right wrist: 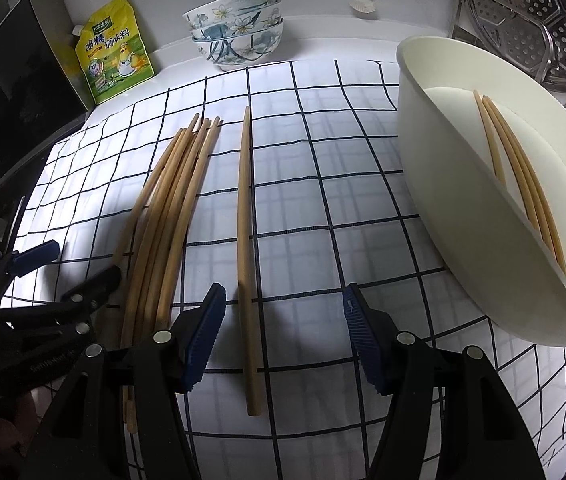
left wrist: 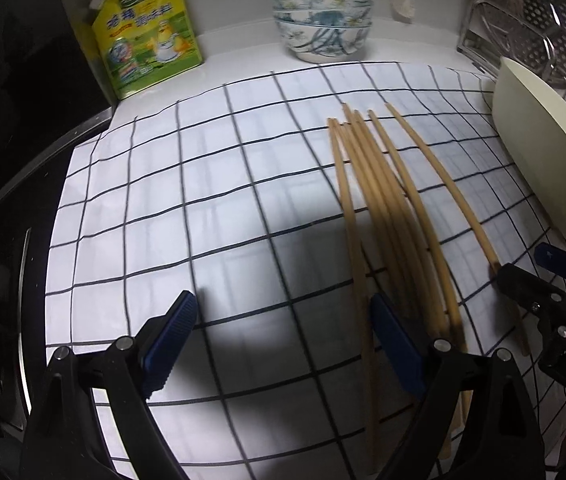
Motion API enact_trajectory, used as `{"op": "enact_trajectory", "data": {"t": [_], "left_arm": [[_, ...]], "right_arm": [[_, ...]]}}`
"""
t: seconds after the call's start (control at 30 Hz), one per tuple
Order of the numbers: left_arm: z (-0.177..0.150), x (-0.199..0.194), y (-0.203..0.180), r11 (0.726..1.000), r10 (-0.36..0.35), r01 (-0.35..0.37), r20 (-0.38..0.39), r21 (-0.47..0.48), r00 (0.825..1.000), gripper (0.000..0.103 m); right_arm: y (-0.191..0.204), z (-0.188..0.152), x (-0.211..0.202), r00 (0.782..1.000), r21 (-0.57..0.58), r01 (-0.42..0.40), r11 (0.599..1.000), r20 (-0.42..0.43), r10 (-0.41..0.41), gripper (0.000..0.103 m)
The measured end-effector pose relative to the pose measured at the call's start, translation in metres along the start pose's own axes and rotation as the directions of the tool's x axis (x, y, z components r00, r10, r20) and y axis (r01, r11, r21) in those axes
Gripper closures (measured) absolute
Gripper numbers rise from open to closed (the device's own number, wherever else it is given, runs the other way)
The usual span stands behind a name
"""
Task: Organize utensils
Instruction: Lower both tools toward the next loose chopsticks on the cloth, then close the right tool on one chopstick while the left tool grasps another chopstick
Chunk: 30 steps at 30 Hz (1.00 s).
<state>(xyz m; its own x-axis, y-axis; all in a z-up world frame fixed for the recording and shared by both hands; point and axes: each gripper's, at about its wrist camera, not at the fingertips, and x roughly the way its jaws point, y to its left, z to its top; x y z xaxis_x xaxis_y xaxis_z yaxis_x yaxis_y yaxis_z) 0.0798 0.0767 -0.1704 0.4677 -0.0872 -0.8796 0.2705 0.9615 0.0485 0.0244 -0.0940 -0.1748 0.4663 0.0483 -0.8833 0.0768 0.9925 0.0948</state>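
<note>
Both tongs are released and hold nothing. Right gripper point(right wrist: 283, 340) hangs nose-down over a single chopstick point(right wrist: 244, 216) lying alone on the checked cloth point(right wrist: 323, 160); the stick sits between its pads, nearer the left one, untouched as far as I can tell. Left gripper point(left wrist: 283, 344) is spread wide over bare cloth, with the chopstick bundle point(left wrist: 383, 208) just beside its right pad, some sticks passing under that finger. The bundle lies toward the right half of the cloth in the left wrist view, loosely fanned, tips pointing to the back edge of the counter. The white holder point(right wrist: 463, 160) lies tipped on its side at the counter's right edge, three chopsticks point(right wrist: 519, 184) already inside. Stacked bowls point(right wrist: 239, 36) and a yellow pouch point(right wrist: 113, 52) stand along the back edge, well apart from the work. My read: the single stick is the next pick. Risks: it's off-centre in the jaws, so closing may roll it sideways or pinch it askew. Grabbed near the butt end, the long tip would droop and could catch the holder's rim. The holder is unsecured on its side, so a nudge could turn it and spill the three inside. The left finger could drag the bundle if it shifts.
</note>
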Motion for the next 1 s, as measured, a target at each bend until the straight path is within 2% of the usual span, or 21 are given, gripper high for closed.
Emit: {"op": "enact_trajectory", "data": {"t": [0.3,0.4,0.47,0.5,0.57,0.6,0.67,0.73,0.77,1.0], "left_arm": [[0.007,0.005,0.002,0.999,-0.033,0.033,0.001,-0.031,0.999,0.017],[0.011,0.006,-0.001,0.999,-0.035,0.035,0.004,-0.037,0.999,0.023],[0.013,0.005,-0.005,0.999,-0.039,0.039,0.011,-0.023,0.999,0.036],[0.014,0.004,-0.007,0.999,-0.044,0.044,0.014,-0.015,0.999,0.038],[0.014,0.002,-0.012,0.998,-0.055,0.055,0.018,0.001,0.998,0.053],[0.014,0.001,-0.014,0.998,-0.059,0.059,0.019,0.006,0.998,0.058],[0.014,0.000,-0.016,0.997,-0.071,0.071,0.018,0.016,0.997,0.079],[0.014,-0.001,-0.018,0.996,-0.084,0.084,0.011,0.022,0.996,0.092],[0.014,-0.001,-0.018,0.996,-0.090,0.090,0.005,0.021,0.996,0.095],[0.012,-0.007,-0.010,0.995,-0.103,0.103,-0.018,-0.001,0.995,0.095]], "right_arm": [[0.007,0.004,0.009,0.999,-0.042,0.033,0.999,0.008,-0.032,0.044],[0.013,0.004,0.013,0.999,-0.073,0.048,0.996,0.011,-0.048,0.044],[0.014,0.003,0.013,0.999,-0.083,0.048,0.995,0.017,-0.046,0.048],[0.015,0.002,0.013,0.999,-0.090,0.043,0.995,0.020,-0.041,0.050],[0.018,0.002,0.012,0.999,-0.110,0.041,0.993,0.026,-0.038,0.058],[0.020,0.002,0.012,0.999,-0.117,0.041,0.992,0.027,-0.038,0.063],[0.024,0.002,0.011,0.999,-0.136,0.025,0.990,0.025,-0.022,0.087],[0.028,0.002,0.011,1.000,-0.155,0.024,0.988,0.019,-0.022,0.097],[0.029,0.003,0.011,1.000,-0.156,0.024,0.988,0.017,-0.022,0.097],[0.021,0.006,0.000,0.999,-0.091,-0.031,0.995,0.015,0.033,0.097]]}}
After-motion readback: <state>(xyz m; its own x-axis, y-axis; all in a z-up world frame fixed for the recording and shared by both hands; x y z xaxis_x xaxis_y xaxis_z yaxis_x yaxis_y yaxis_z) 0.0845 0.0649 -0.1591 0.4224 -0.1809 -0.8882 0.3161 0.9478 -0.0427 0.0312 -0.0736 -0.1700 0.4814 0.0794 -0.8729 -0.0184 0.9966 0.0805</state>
